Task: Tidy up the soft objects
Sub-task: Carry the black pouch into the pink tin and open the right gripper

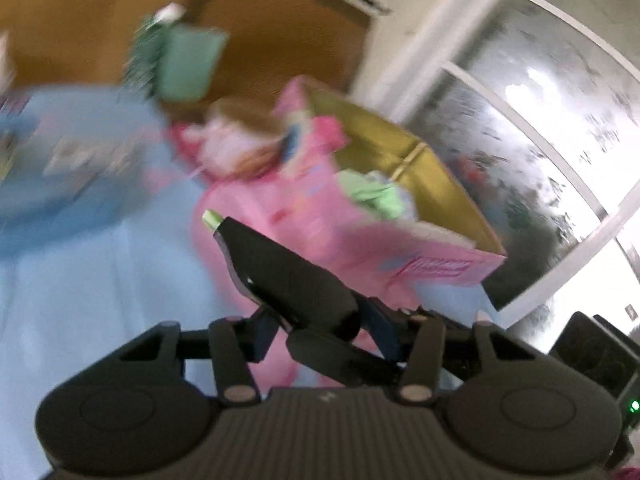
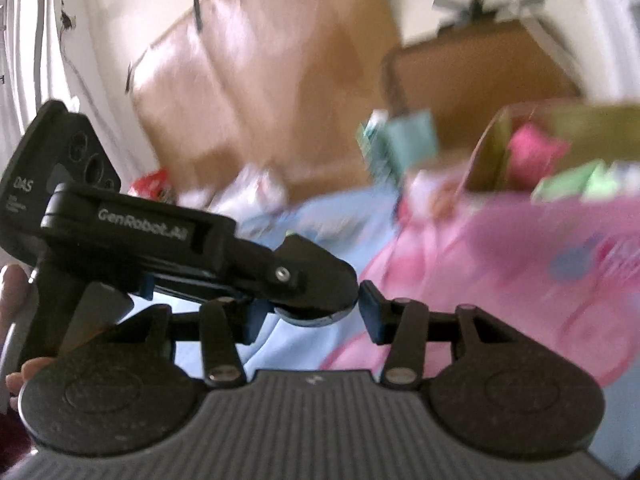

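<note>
Left wrist view: the left gripper (image 1: 320, 322) is clenched on nothing, before a blurred pink box (image 1: 400, 248) of soft toys. Right wrist view: the right gripper (image 2: 308, 316) stands parted, empty, the left gripper's fingers crossing it.

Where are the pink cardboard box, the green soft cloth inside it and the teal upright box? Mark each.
Pink cardboard box (image 1: 328, 224): left wrist view, outer side wall.
Green soft cloth (image 1: 372, 194): left wrist view, its middle.
Teal upright box (image 1: 188, 64): left wrist view, front face.
</note>
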Demonstrator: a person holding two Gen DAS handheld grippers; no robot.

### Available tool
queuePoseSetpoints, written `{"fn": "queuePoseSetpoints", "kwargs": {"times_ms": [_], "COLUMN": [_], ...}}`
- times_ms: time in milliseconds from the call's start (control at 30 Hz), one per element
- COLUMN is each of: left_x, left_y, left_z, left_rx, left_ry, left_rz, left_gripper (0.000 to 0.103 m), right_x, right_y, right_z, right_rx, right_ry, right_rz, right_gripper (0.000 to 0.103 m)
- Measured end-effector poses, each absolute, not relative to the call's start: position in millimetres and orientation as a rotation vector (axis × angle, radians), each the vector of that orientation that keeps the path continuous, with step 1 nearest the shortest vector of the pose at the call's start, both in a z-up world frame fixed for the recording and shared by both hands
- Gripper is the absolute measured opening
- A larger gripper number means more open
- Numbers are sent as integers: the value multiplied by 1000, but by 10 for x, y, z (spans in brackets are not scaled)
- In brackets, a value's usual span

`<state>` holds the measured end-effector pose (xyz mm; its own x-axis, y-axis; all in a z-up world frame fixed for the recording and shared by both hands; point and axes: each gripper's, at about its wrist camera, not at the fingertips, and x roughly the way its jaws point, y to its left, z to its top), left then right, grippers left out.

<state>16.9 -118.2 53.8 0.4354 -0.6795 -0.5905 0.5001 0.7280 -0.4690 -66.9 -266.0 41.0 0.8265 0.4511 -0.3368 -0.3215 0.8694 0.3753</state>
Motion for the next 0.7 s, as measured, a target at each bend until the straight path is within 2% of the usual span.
{"fn": "queuePoseSetpoints", "kwargs": {"times_ms": [233, 300, 367, 467, 500, 700], "left_x": [443, 520, 595, 694, 695, 446], "left_y": [-2111, -2390, -2645, -2896, -2917, -2722], "left_z": [869, 882, 870, 806, 791, 754], "left_rx": [-97, -40, 17, 76, 81, 122], "left_ry": [787, 762, 737, 719, 713, 629], "left_rz": [-860, -849, -804, -736, -728, -758], "left_gripper": [49, 55, 72, 77, 79, 90], "right_x": [-696, -602, -466, -180, -131, -387], "right_y": [-3170, -3307, -3406, -3507, -3553, -3620], "right_z": [649, 651, 618, 490, 450, 396], "right_rx": [246, 226, 183, 46, 40, 119], "right_ry": [289, 283, 287, 312, 320, 281], "right_rz": [189, 115, 24, -171, -196, -152], "right_gripper": [52, 52, 52, 55, 59, 58]}}
